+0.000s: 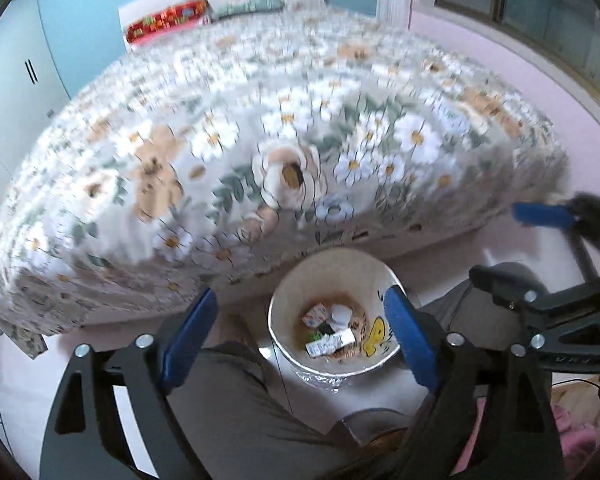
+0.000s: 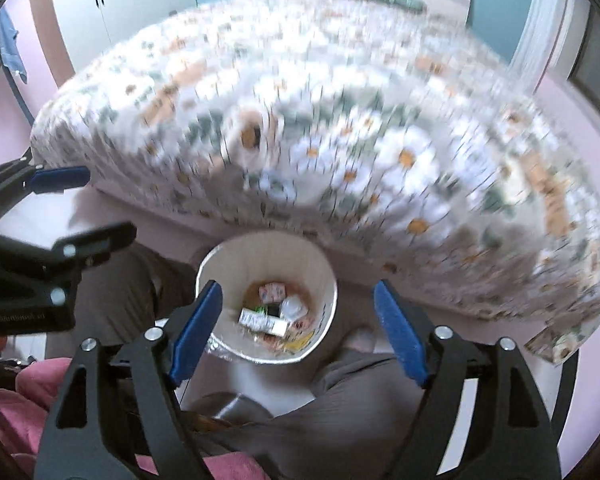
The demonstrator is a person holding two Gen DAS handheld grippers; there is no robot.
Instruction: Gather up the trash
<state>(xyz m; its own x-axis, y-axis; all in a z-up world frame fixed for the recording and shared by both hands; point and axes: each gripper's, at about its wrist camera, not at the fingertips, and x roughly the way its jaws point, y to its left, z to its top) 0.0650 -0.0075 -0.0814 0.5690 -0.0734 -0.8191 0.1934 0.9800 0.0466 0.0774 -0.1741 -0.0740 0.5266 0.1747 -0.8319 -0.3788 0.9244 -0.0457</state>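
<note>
Left wrist view: left tool (image 1: 300, 328) spread wide, nothing between the blue pads (image 1: 410, 338). Trash bin (image 1: 334, 312) sits just ahead and below, right-hand pad overlapping its rim. Bin holds a small heap: long white packet (image 1: 330, 345), small printed carton (image 1: 315, 314), crumpled white wad (image 1: 340, 315). Bin stands on the floor between the person's legs (image 1: 228, 392), hard against the bed (image 1: 260, 140) edge. Beyond the bin, on the floral cover, a brown-and-white lump (image 1: 286, 178). Too blurred to say whether it's trash or print. Right tool (image 1: 540, 216) is off to the right and slightly ahead, one blue pad showing.

Right wrist view: right tool (image 2: 296, 334) also wide and empty. Bin (image 2: 220, 264) is directly ahead and low, left pad (image 2: 196, 330) crossing its rim. Same packet (image 2: 262, 322) and carton (image 2: 272, 292) inside. Left tool (image 2: 60, 180) is out to the left, apart from the bin. Pink fabric (image 2: 16, 392) lies below-left of the tool.

Risks, my read:
- Both views smeared by motion; any reach to the bed now risks misjudging the target and pinching the cover instead.
- Pads sit close to the bin rim; a sideways swing could tip the light bin and spill it.
- Both tools converging over the bin could collide.
- Floral print camouflages pale trash, so a leftover piece is easy to miss.
</note>
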